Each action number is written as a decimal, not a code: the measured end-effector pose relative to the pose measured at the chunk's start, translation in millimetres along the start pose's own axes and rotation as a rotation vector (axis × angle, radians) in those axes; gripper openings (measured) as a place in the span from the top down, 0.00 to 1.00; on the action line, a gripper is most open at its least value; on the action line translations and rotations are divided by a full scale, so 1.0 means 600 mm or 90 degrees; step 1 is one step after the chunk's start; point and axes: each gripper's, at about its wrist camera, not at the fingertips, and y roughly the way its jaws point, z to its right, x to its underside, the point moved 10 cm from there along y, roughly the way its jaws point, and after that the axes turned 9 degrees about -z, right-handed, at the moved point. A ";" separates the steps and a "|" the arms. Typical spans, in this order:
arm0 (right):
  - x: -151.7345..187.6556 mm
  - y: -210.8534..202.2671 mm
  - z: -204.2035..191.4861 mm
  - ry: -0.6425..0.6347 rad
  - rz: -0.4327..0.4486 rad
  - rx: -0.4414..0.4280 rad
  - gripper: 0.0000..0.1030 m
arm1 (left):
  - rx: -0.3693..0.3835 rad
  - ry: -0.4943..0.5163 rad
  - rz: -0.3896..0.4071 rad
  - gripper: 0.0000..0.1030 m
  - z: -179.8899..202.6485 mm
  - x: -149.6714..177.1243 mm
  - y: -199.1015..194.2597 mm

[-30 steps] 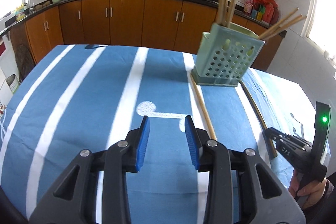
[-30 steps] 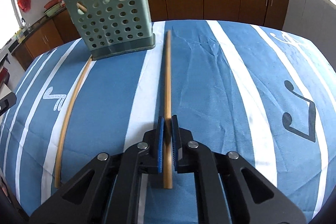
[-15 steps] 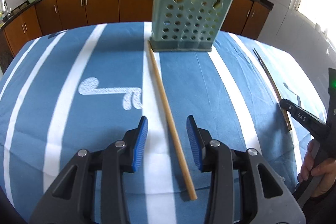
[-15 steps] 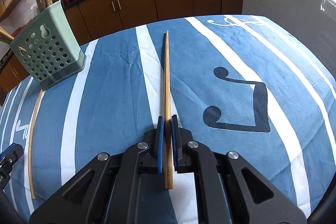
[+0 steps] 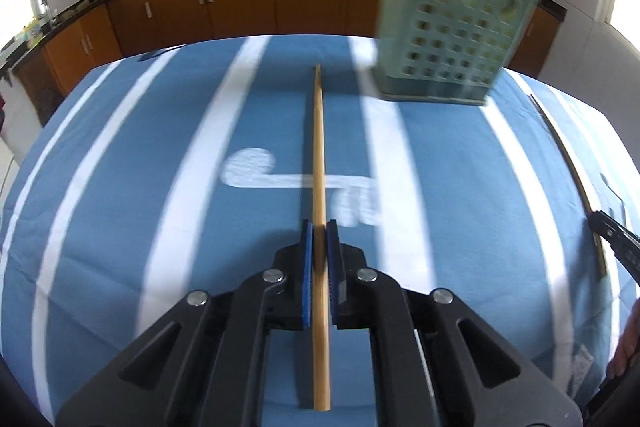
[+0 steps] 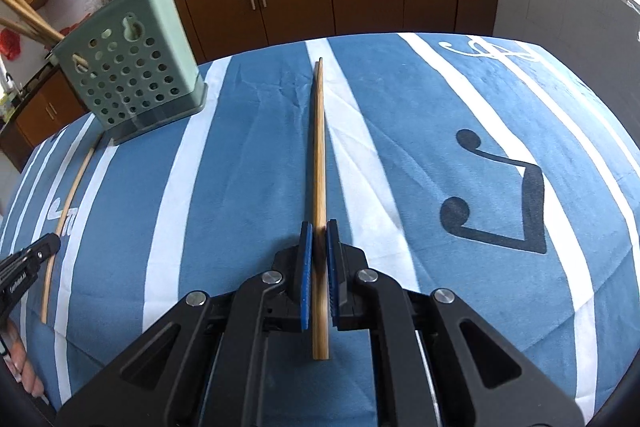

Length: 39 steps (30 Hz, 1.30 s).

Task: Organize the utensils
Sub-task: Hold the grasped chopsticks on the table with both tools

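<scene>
**Supervisor:** Report task progress.

**Operator:** I am reading the job as partly done. Several chopsticks are already standing in the green holder (image 6: 132, 67), which is sitting on the blue striped bench (image 6: 440, 99). Two are remaining, and I am gripping both. The left claw (image 5: 319, 247) has just been closing and is now clamping the pale chopstick (image 5: 318, 155) between its pads. The right claw (image 6: 318, 247) is pinched on the darker chopstick (image 6: 319, 163). Each stick is pointing forward over the cloth, away from its claw. Still to do, in my judgement: lifting each one and dropping it into the holder.

**Supervisor:** State what each camera is adding.

**Operator:** The right wrist view is showing the sticks leaning out of the holder top and the left claw's tip entering at the left edge beside its chopstick. The left wrist view is blurring the holder, but it is showing the darker chopstick along the right edge and the kitchen cabinets behind.
</scene>
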 end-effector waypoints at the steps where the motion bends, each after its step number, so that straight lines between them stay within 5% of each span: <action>1: 0.001 0.000 -0.006 -0.005 0.000 -0.003 0.92 | -0.007 -0.005 0.001 0.92 -0.015 -0.004 0.001; 7: 0.007 0.001 -0.028 -0.035 0.005 0.001 0.92 | -0.025 -0.001 0.007 0.88 -0.075 -0.020 0.006; 39: 0.007 0.004 -0.029 -0.048 0.005 0.025 0.92 | 0.008 -0.026 0.016 0.86 -0.081 -0.021 0.007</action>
